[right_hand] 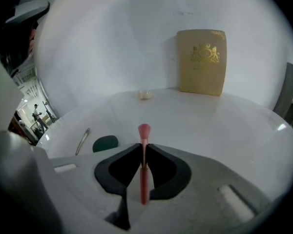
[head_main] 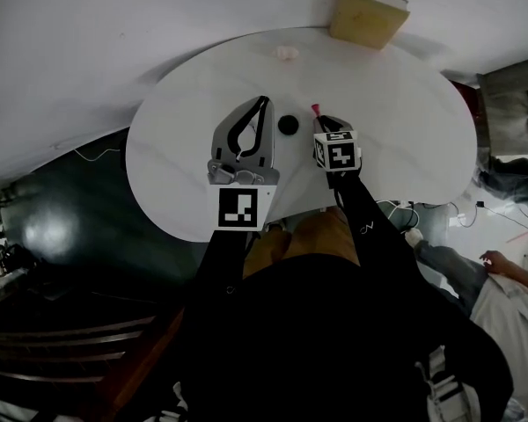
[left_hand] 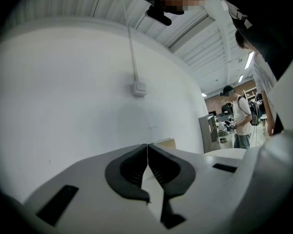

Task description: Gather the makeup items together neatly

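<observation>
Status: early, I'd say, nothing is grouped yet. Right gripper (right_hand: 144, 147) is clamped on the brush (right_hand: 144, 130), so one item is in hand and off the table (head_main: 405, 139). It's a slim pink-red stick, handle running back between the pads and a small rounded pink head poking out past the tips, aimed down and forward at the tabletop. It looks light and thin, so it could pivot in the grip if it's bumped. Left gripper (left_hand: 147, 147) has its jaws together on nothing, held level and pointing at the wall (left_hand: 78, 96), so it's idle. Just ahead and to the left of the brush tip in the right gripper view there's a dark green round compact (right_hand: 105, 143) lying flat, with a thin metal clip (right_hand: 82, 140) just beside it (clip or tweezers, can't tell). Those two are close enough to be a likely gathering spot. Further out, near the table's far edge and well apart from those, is a small pale lump (right_hand: 145, 95), too small to identify. Beyond that, a gold box (right_hand: 201, 62) stands upright at the wall. Left to do: set the brush down by the compact and clip, probably bring the pale lump in, then line everything up.
</observation>
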Motion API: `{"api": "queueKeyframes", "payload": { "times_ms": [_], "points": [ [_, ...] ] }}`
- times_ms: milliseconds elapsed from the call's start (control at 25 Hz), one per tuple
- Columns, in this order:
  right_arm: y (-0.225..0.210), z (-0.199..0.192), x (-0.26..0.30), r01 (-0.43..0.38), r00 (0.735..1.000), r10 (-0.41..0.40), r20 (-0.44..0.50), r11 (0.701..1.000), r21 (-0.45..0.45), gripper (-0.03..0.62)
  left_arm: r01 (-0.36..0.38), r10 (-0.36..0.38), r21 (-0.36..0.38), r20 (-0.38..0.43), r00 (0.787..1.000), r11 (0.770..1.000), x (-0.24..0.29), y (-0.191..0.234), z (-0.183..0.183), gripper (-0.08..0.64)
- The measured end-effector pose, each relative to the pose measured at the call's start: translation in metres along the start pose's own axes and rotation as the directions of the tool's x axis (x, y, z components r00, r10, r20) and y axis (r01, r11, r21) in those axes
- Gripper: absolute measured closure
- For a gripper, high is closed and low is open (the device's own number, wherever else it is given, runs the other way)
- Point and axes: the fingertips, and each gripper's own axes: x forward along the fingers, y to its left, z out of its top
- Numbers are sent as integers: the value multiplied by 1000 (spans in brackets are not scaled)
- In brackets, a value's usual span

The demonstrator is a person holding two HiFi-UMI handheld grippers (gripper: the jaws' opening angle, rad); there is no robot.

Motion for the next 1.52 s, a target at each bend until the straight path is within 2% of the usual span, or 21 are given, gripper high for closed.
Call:
{"api": "queueKeyframes", "payload": {
  "times_ms": [280, 320, 400, 440, 560, 720, 880, 1040, 1160, 1200, 1320, 1400, 1480, 1520],
  "points": [
    [0, -5, 8, -10, 1000, 10, -28, 999, 32, 540, -4, 4, 1, 4, 1000, 1000, -1, 3, 1, 551],
    [0, -4, 8, -14, 1000, 15, -26, 999, 32, 532, 2, -2, 13, -1, 1000, 1000, 0, 3, 0, 551],
    [2, 0, 6, -23, 1000, 23, -11, 999, 26, 531, 31, -28, 95, -31, 999, 995, 1, 3, 0, 551],
    [4, 5, 3, -29, 1000, 29, 4, 999, 16, 531, 40, -35, 123, -40, 999, 992, 1, 4, 0, 551],
    [10, 31, -11, -39, 995, 44, 87, 998, -59, 531, -11, 11, 17, -2, 1000, 1000, 4, 10, 7, 551],
    [18, 92, -45, -35, 963, 75, 260, 987, -157, 531, -18, 17, 21, 18, 1000, 1000, 7, 16, 20, 551],
    [32, 153, -89, -33, 901, 127, 415, 974, -225, 531, -10, 9, 19, 51, 999, 1000, 12, 21, 37, 551],
    [48, 201, -142, -21, 811, 184, 556, 958, -286, 531, 19, -20, 25, 48, 999, 1000, 20, 23, 44, 551],
    [61, 227, -179, 21, 747, 220, 627, 935, -354, 531, 30, -33, 54, 62, 998, 998, 24, 24, 53, 551],
    [65, 236, -190, 29, 723, 237, 649, 928, -371, 531, 32, -36, 62, 65, 997, 998, 26, 25, 56, 551],
    [74, 260, -216, 46, 621, 291, 727, 913, -405, 531, 31, -36, 64, 75, 997, 997, 33, 30, 65, 551],
    [75, 271, -232, 56, 572, 303, 762, 913, -404, 531, 27, -32, 58, 93, 995, 998, 37, 34, 72, 551],
    [77, 277, -242, 71, 546, 310, 779, 909, -411, 531, 26, -32, 64, 109, 994, 998, 40, 35, 77, 551],
    [76, 277, -242, 78, 545, 311, 779, 906, -416, 531, 25, -33, 68, 111, 993, 997, 41, 35, 78, 551]
  ]
}}
